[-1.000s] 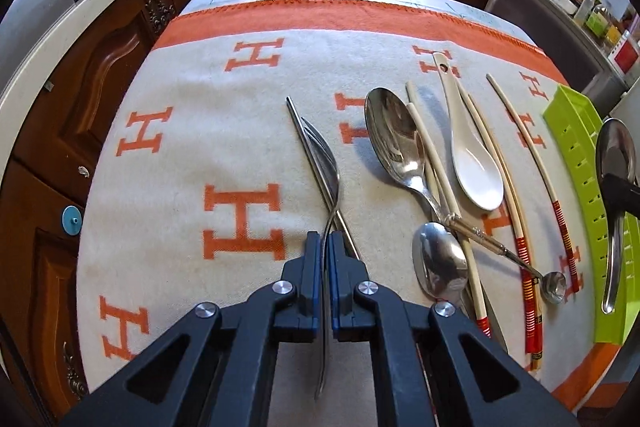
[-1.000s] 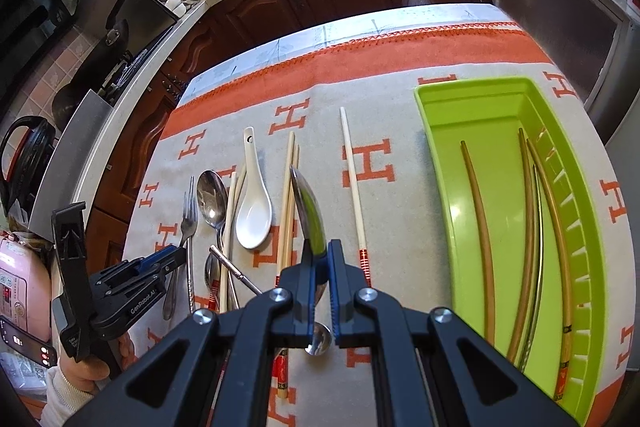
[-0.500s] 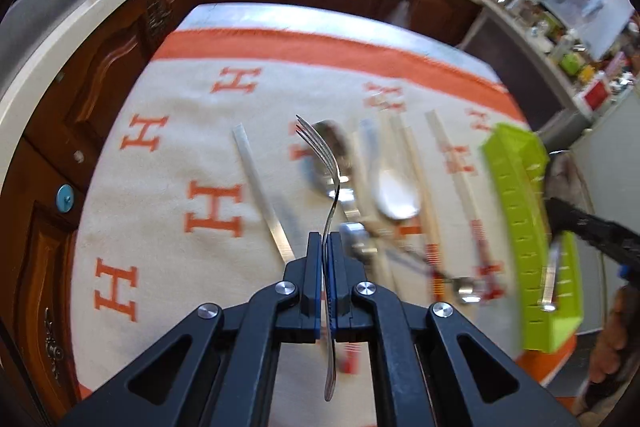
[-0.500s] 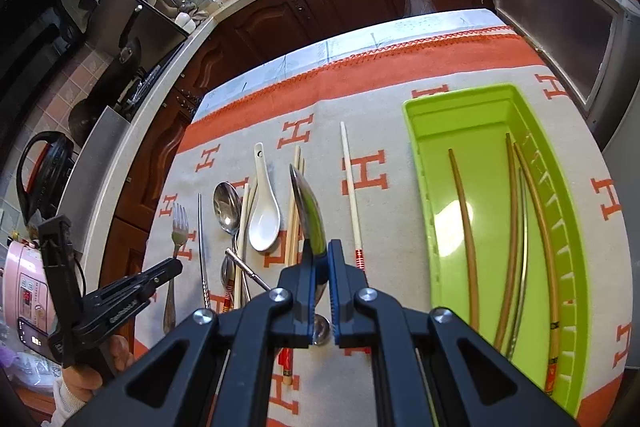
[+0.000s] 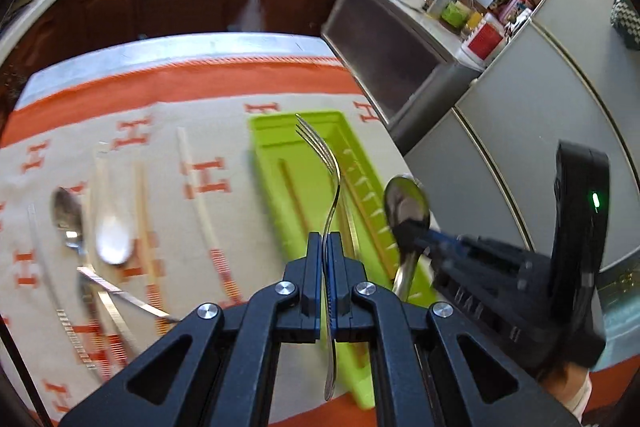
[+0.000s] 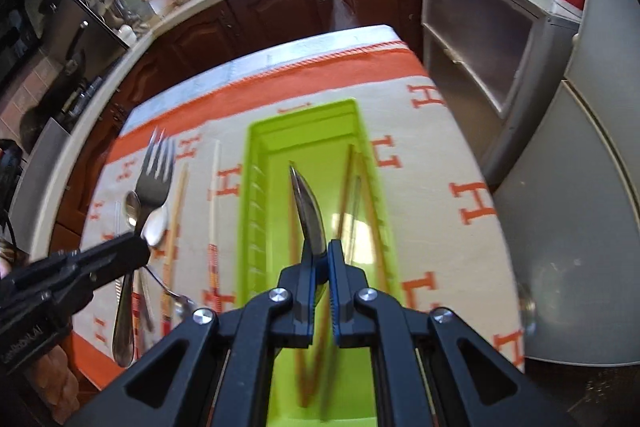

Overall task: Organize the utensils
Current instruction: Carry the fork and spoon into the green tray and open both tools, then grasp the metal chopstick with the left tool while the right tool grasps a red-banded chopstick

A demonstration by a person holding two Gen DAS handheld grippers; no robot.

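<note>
Steel fork point(image 5: 330, 183) held with its long axis running away from the left wrist camera, tines far and curving to the left, handle end trailing below the fingers toward the lens; in the left wrist view it lines up over the lime-green plastic tray point(image 5: 267, 163). The left gripper point(image 5: 327, 269) has its jaws pressed nearly together on the fork's handle. Steel spoon point(image 6: 307, 215) seen edge-on in the right wrist view, its long axis likewise pointing away from the camera, bowl forward and above the tray interior; from the left wrist view its bowl point(image 5: 406, 205) appears just past the tray's slotted right wall. The right gripper point(image 6: 319, 285) shows a narrow gap between its jaws, with the spoon's neck lying against the left finger; whether the right finger touches it cannot be told. The tray point(image 6: 256, 147) lies lengthwise on the cream tablecloth point(image 6: 452, 155) with orange H motifs and an orange border, and holds several brown chopsticks point(image 6: 347, 183) and one pale metallic stick, all parallel to its long sides. On the cloth left of the tray lie a white ceramic soup spoon point(image 5: 112, 231), a steel spoon, loose pale chopsticks point(image 5: 200, 195) with red-banded ends, and further metal pieces too blurred to name.
</note>
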